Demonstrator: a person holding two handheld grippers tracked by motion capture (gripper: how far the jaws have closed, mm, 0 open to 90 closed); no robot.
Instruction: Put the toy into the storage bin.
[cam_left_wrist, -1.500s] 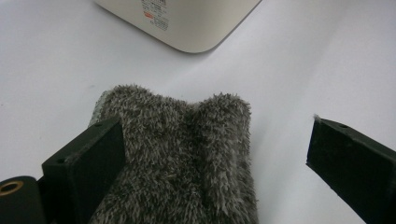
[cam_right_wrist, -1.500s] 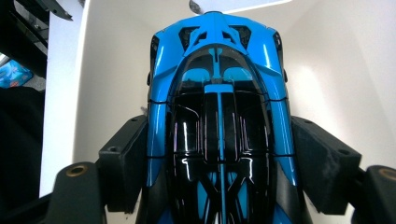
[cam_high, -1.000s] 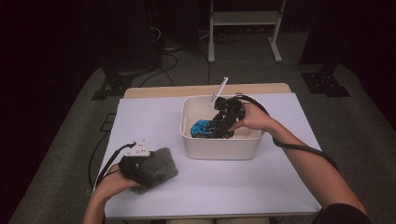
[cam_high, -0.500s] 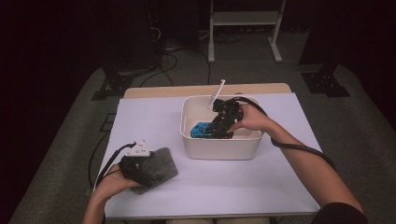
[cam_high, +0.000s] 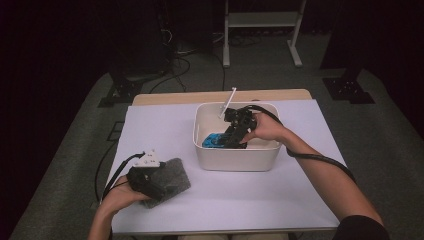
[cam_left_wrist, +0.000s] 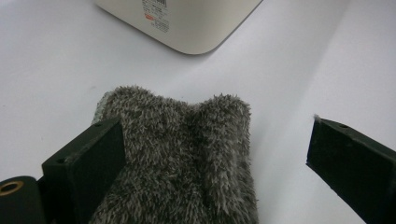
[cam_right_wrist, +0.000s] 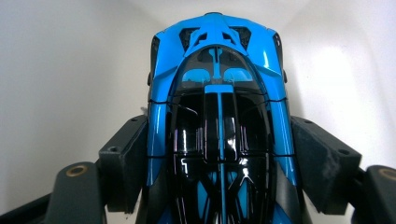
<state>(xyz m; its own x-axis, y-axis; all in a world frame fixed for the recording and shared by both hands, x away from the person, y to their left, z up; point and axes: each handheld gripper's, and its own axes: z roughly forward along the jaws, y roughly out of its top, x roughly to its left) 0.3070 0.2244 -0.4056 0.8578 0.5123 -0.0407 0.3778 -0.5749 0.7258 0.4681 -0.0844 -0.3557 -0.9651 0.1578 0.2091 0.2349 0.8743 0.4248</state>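
Dark room beyond, cables and a stand's legs on grey floor; nearer, white table (cam_high: 165, 125) with a wooden strip along its far edge.

At left in the high view: left gripper (cam_high: 150, 176), held low over a grey fuzzy cloth (cam_high: 172, 179) near the table's front-left corner, cable looping off the edge. From above, jaws hidden under the body and hand. Left gripper view (cam_left_wrist: 215, 154) fills that gap: jaws spread wide, one over the cloth's (cam_left_wrist: 187, 158) left part, the other out over bare table to the right, well apart from the pile; cannot tell whether the left jaw touches the fibres. Also there: a rounded lower corner of the cream bin (cam_left_wrist: 196, 23), label visible, just beyond the cloth.

Centre-right in the high view: cream bin (cam_high: 235, 159), open-topped, a white stick leaning out at its far rim. Inside, right gripper (cam_high: 231, 137) reaching down to a blue toy car (cam_high: 215, 141), seen as a patch of blue by the bin's left wall.

Right gripper view (cam_right_wrist: 219, 158) adds the detail: blue and black toy car (cam_right_wrist: 219, 121) between the jaws, both pads flat against its flanks, clamped on its midsection. Long axis straight along the gripper's line, one end pointing away toward the bin's inner corner, roof up toward the camera. White bin walls on either side.
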